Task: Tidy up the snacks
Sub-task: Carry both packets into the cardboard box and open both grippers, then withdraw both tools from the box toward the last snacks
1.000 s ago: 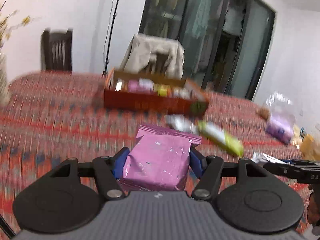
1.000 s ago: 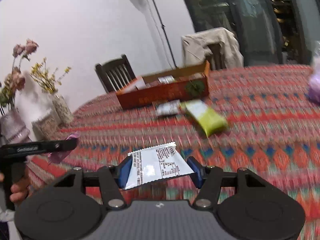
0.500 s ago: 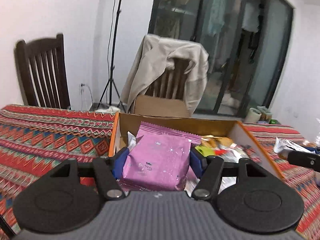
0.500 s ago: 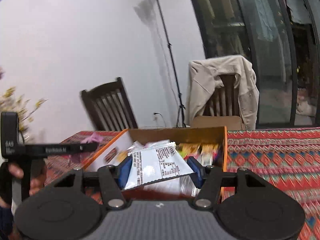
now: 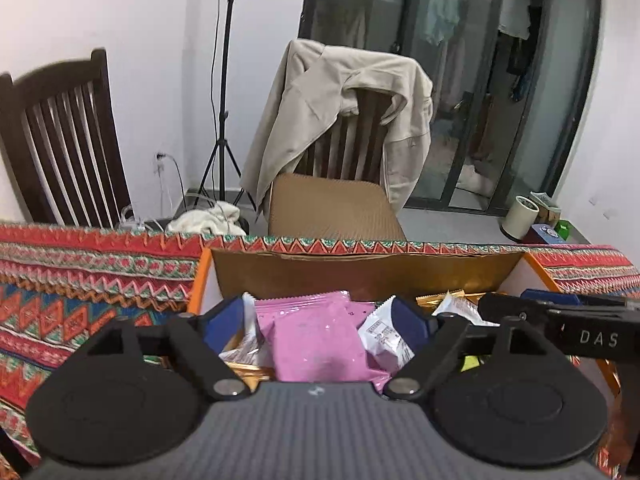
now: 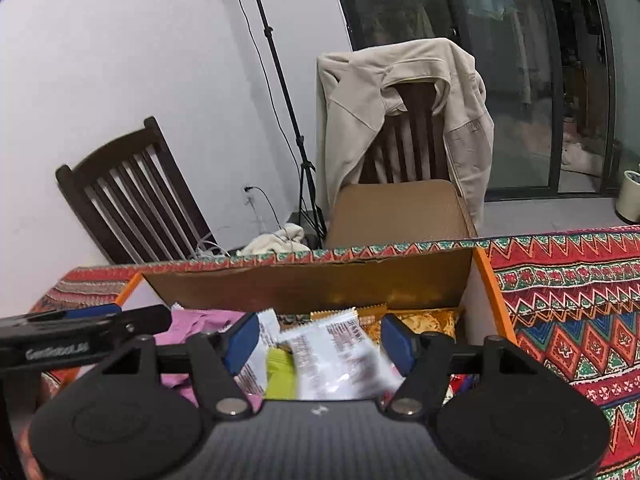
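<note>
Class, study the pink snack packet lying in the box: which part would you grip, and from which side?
Grip the pink snack packet across its two side edges, coming from above and the near side. It lies flat atop other snacks in the cardboard box, whose far wall blocks that approach.

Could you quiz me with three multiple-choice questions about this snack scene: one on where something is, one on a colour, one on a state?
1. Where is the pink packet?
A. on the chair seat
B. over the cardboard box, between the left gripper fingers
C. on the floor

2. What colour is the jacket draped on the chair?
A. beige
B. black
C. blue

3. How do the right gripper jaws stand around the white packet?
A. clamped tight
B. folded away
C. opening, pads clear of it

Answers: 1 B, the packet hangs above the snacks in the box. 2 A, pale cloth on the dark backrest. 3 C, gaps show beside both blue pads.
</note>
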The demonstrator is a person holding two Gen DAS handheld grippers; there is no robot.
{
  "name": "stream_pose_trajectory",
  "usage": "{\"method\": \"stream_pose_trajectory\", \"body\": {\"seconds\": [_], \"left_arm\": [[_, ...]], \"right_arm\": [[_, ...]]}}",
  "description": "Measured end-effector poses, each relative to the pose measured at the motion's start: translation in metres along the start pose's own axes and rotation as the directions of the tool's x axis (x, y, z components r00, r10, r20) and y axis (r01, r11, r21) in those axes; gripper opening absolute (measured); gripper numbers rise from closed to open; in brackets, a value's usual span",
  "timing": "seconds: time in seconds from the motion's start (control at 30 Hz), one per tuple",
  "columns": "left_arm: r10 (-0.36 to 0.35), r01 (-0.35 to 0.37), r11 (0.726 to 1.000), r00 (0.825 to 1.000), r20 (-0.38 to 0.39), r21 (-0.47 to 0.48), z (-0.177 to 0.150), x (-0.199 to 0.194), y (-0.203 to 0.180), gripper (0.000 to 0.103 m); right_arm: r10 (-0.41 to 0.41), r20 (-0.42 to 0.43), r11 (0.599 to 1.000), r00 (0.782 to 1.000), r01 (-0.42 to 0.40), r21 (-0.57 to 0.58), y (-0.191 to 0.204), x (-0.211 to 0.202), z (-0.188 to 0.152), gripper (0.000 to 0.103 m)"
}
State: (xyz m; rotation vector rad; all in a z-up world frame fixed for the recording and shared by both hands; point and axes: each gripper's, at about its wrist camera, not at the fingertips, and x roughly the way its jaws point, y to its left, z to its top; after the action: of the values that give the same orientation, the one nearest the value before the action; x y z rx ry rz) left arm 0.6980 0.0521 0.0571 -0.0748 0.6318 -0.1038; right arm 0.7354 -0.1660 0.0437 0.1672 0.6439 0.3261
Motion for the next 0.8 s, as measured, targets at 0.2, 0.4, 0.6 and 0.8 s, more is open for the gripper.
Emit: {"method": "stream_pose_trajectory", "body": {"seconds": [0.2, 0.4, 0.6, 0.8], "left_arm": [[0.004, -0.005, 0.999, 1.000, 0.017, 0.049, 0.009, -0.047, -0.007, 0.084], [-0.028, 0.021, 0.994, 0.998, 0.065, 0.105, 0.013, -0.135, -0.024, 0.093], [-0.049, 0.030, 0.986, 0.992, 0.115, 0.161, 0.005, -0.236, -0.053, 0.099], [-0.111, 0.083, 0.981, 0.982, 0.155, 0.173, -0.037, -0.332, -0.079, 0.103]], "right_arm": [[-0.008, 0.023, 0.999, 1.000, 0.009, -0.051, 0.007, -0.039, 0.008, 0.068], [-0.001, 0.071, 0.991, 0.998, 0.010, -0.136, 0.015, -0.120, 0.020, 0.070], [0.017, 0.098, 0.968, 0.995, 0.008, -0.250, 0.027, -0.222, 0.013, 0.079], [0.055, 0.154, 0.951, 0.987, -0.005, -0.309, 0.037, -0.329, -0.006, 0.080]]}}
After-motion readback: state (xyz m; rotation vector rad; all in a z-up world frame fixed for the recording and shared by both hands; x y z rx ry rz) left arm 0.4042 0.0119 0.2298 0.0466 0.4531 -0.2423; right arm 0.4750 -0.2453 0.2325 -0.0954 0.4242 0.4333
